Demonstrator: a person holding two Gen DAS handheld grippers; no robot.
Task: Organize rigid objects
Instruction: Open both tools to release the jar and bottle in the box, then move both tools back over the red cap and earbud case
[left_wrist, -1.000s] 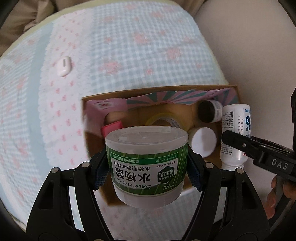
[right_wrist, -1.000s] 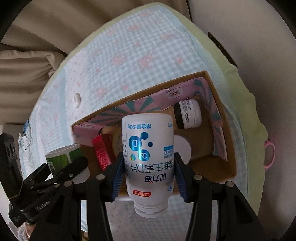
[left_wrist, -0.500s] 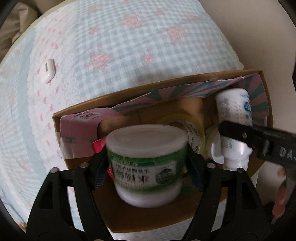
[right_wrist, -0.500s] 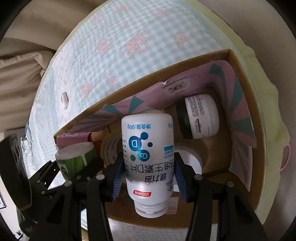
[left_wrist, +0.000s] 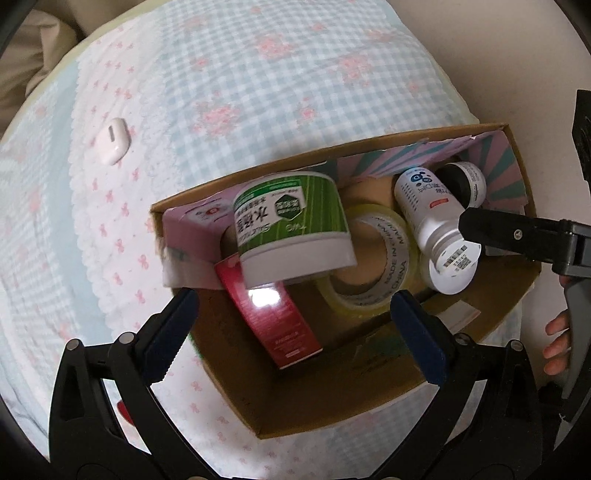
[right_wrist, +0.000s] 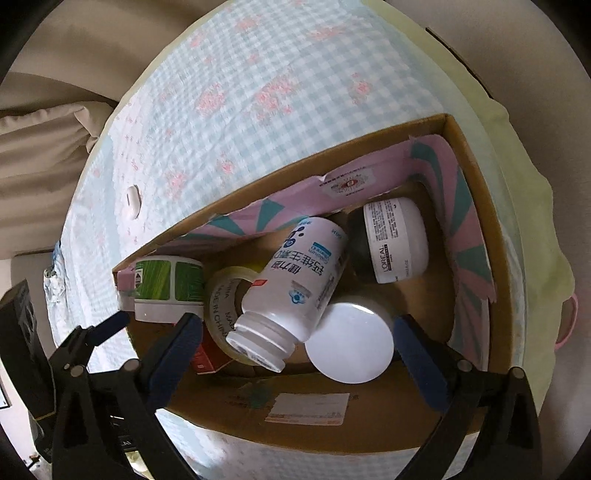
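A green-labelled tub (left_wrist: 291, 229) lies tilted inside the cardboard box (left_wrist: 332, 413), resting on a red carton (left_wrist: 273, 321) and a roll of clear tape (left_wrist: 373, 266). My left gripper (left_wrist: 293, 314) hovers above it, jaws opening, touching nothing. A white vitamin bottle (right_wrist: 295, 291) lies on its side in the box (right_wrist: 476, 221), leaning on the tape (right_wrist: 221, 306) and a white lid (right_wrist: 349, 343). My right gripper (right_wrist: 297, 332) is above it, jaws opening, pads clear of the bottle. The tub (right_wrist: 168, 284) shows at the box's left end.
A black-and-white cream jar (right_wrist: 395, 243) lies in the box's far right corner beside pink-and-teal patterned paper (right_wrist: 465, 221). The box sits on a checked floral bedspread (left_wrist: 258, 92). A small white earbud case (left_wrist: 112, 146) lies on the cloth to the left. A person's fingers (left_wrist: 554, 343) hold the right gripper.
Both grippers let go: the green tub dropped from the left jaws and the white bottle from the right, both now lying in the box. Both pairs of jaws have spread wide.
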